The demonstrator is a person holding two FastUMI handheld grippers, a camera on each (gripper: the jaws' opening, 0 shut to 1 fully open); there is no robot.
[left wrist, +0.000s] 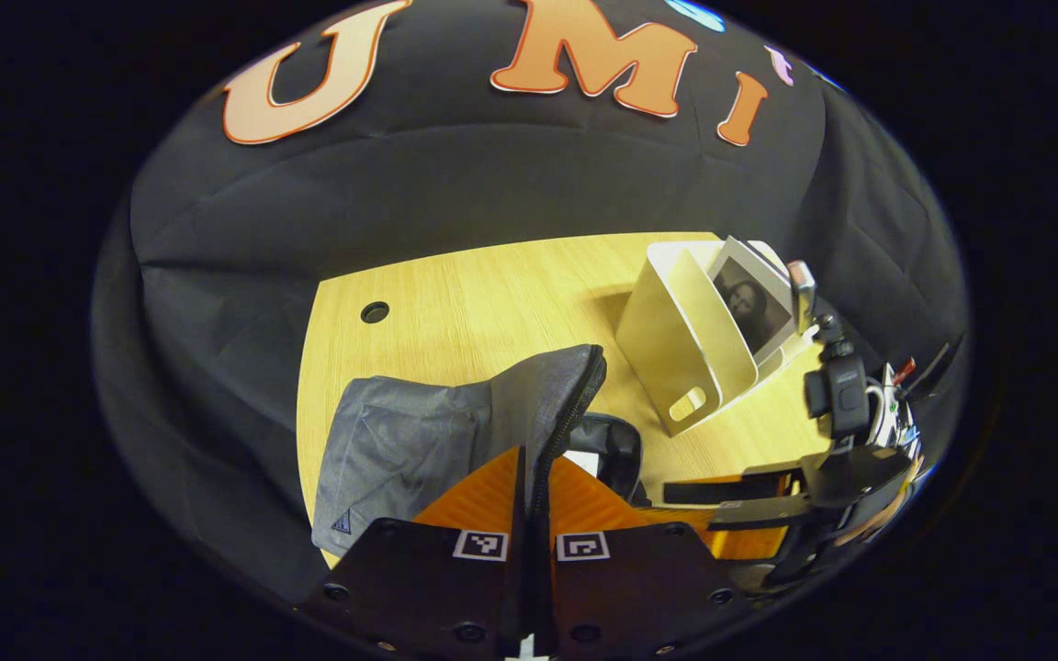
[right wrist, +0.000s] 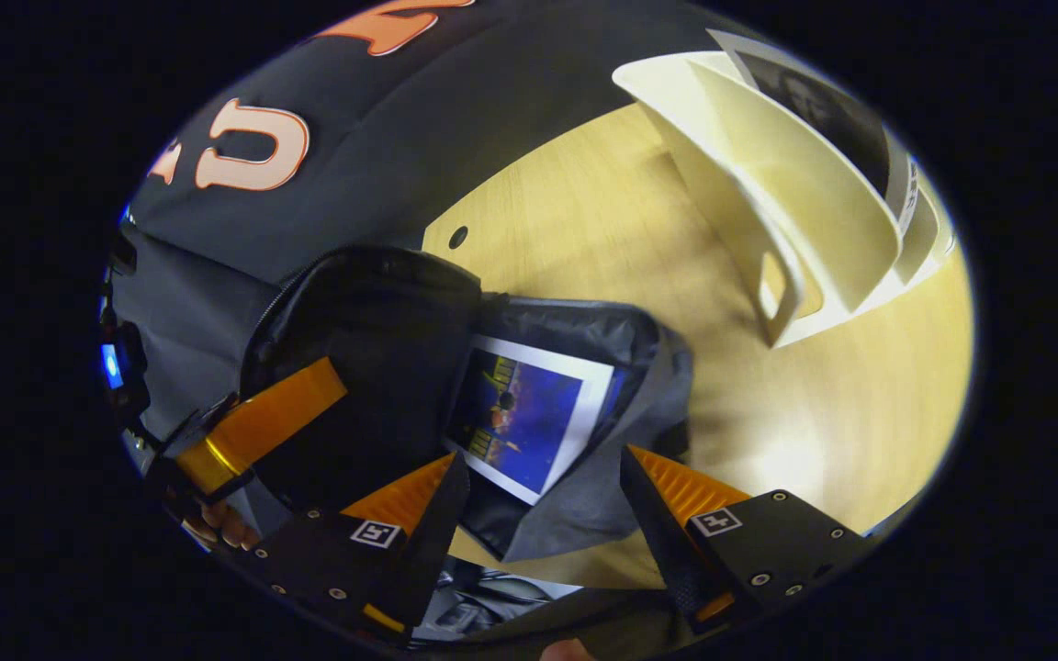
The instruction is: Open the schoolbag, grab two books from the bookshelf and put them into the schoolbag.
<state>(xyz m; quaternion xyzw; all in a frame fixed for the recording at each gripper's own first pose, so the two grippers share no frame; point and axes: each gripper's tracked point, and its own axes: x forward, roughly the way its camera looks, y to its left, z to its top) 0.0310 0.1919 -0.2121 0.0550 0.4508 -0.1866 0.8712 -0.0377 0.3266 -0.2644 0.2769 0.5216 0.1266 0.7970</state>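
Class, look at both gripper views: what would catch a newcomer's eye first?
The grey schoolbag lies open on the wooden table, a blue-covered book inside its mouth. The left gripper pinches the bag's flap up. Behind stands a cream bookshelf holding another book.

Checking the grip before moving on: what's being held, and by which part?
Left gripper pinches the grey fabric schoolbag by its zippered flap edge; right gripper is open, holding nothing.

wooden table point(left wrist: 511, 294) | grey schoolbag point(left wrist: 400, 450) lying near front | cream bookshelf point(left wrist: 676, 349) standing, well apart
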